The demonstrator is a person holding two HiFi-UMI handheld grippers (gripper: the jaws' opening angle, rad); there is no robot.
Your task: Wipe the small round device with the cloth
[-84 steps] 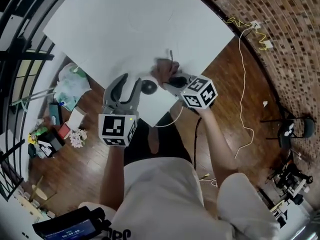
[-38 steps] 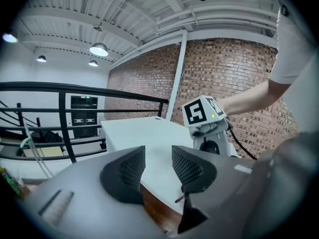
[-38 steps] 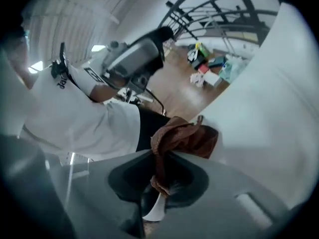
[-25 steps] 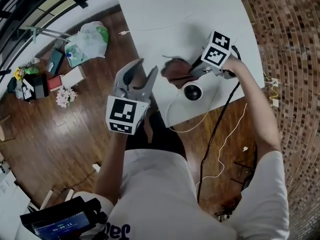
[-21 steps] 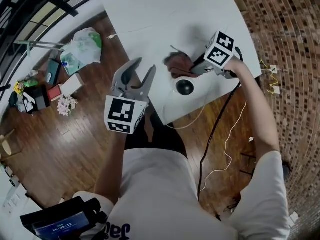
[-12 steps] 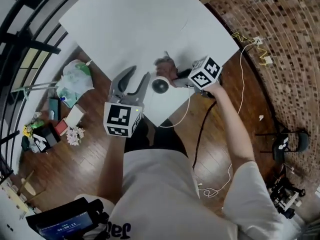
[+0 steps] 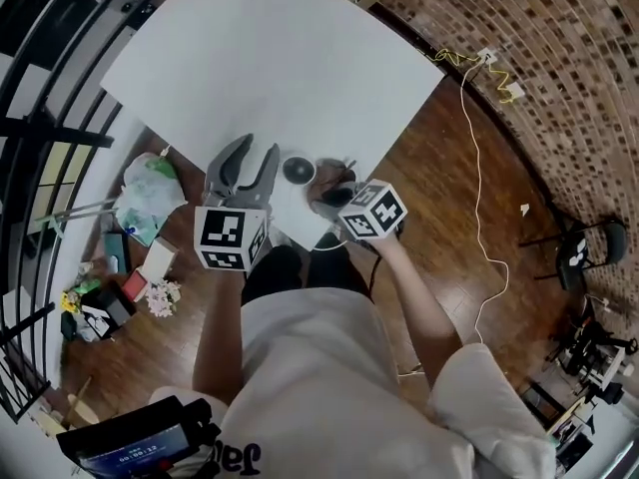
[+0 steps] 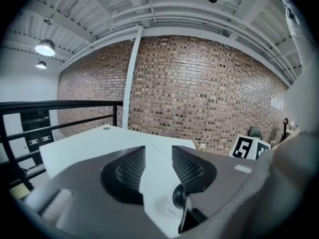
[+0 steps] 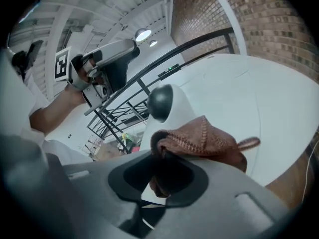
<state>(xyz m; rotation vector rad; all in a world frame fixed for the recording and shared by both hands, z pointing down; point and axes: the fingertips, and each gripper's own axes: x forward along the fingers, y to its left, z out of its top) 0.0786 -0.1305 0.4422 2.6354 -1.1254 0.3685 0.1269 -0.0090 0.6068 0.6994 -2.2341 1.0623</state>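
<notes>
Head view: small round device sits at the white table's near edge, between left gripper and cloth. Left gripper view: jaws apart, empty. Right gripper view: right gripper is clamped on the brown cloth, just beside the device.

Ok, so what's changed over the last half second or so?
The right gripper has carried the cloth round the device, from its far side to its right, nearer the edge of the table. Its jaws stay shut on the cloth. The left gripper stays open and empty beside the device, which is still at the near table corner.
</notes>
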